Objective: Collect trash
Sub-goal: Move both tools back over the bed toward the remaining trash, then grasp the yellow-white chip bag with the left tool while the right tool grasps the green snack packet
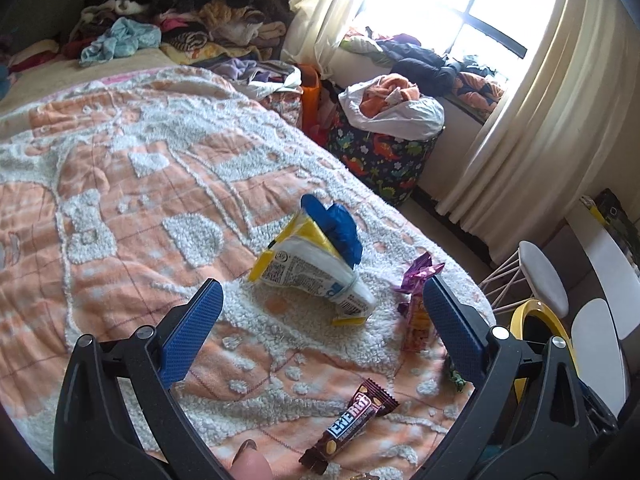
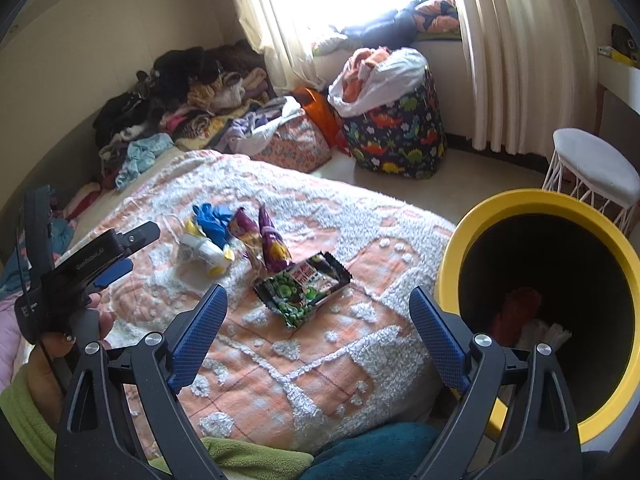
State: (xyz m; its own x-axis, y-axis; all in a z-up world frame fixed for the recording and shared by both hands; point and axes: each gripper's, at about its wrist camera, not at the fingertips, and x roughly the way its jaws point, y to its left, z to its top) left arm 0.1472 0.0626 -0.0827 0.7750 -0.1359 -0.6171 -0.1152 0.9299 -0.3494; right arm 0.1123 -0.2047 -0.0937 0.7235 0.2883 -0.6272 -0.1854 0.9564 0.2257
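Green snack wrapper (image 2: 303,289) lay on the blanket (image 2: 280,368) straight ahead of my right gripper (image 2: 318,308), nearer than my left gripper (image 1: 322,304); I held both wide, empty.

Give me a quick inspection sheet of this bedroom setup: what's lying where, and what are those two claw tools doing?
Surface: bed blanket, orange and white, tufted.
Job's things: tissue pack with a blue glove on it; purple snack wrappers; green pea snack bag; Energy bar wrapper; yellow-rimmed bin beside the bed, some trash inside.
Clutter: clothes pile at the far end of the bed; dinosaur-print hamper stuffed with laundry.
Grippers: left claw open, empty, facing the tissue pack; right claw open, empty, near the pea bag.
Cables: a thin dark cord hangs by the left tool.
Surroundings: curtains, bright window, white stool.
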